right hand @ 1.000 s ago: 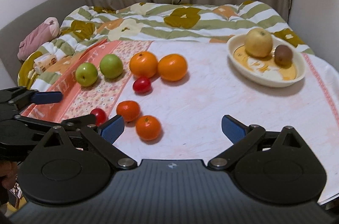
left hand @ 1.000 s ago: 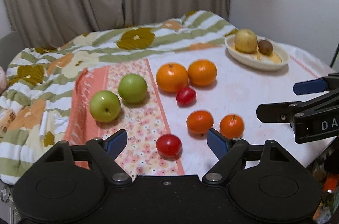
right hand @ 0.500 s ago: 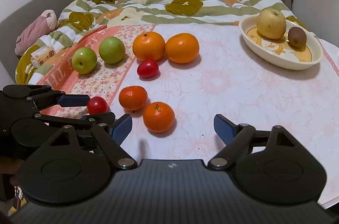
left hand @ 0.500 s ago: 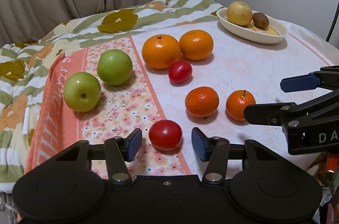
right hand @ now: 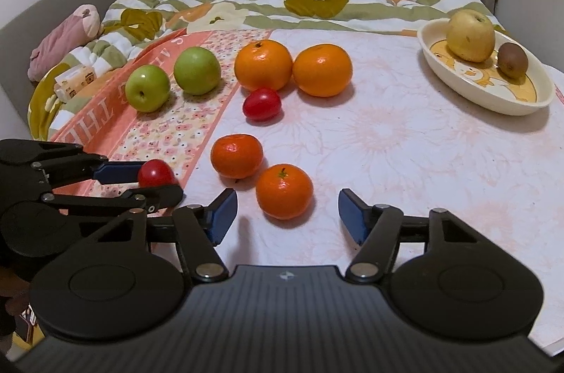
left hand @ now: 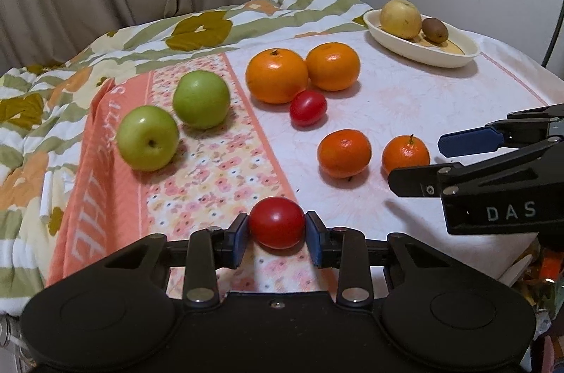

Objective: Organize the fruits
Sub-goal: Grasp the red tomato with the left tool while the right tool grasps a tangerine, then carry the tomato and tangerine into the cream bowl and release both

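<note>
Left claw (left hand: 277, 232) closed since earlier onto smooth round tomato (left hand: 277, 222); right claw (right hand: 286, 217) apart, behind glossy mandarin (right hand: 284, 191).

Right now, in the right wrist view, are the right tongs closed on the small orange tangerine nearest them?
No, the right tongs are spread wide, and the small orange tangerine sits on the tablecloth untouched between them.

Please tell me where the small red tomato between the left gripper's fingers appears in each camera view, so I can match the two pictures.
Left wrist view: the small round red tomato sits low in the centre, clamped by the left gripper.
Right wrist view: the same tomato is at the lower left, partly hidden by that gripper's fingers.
Shared landmark: the cream oval dish holding a yellow apple and a kiwi, far right in both.
</note>
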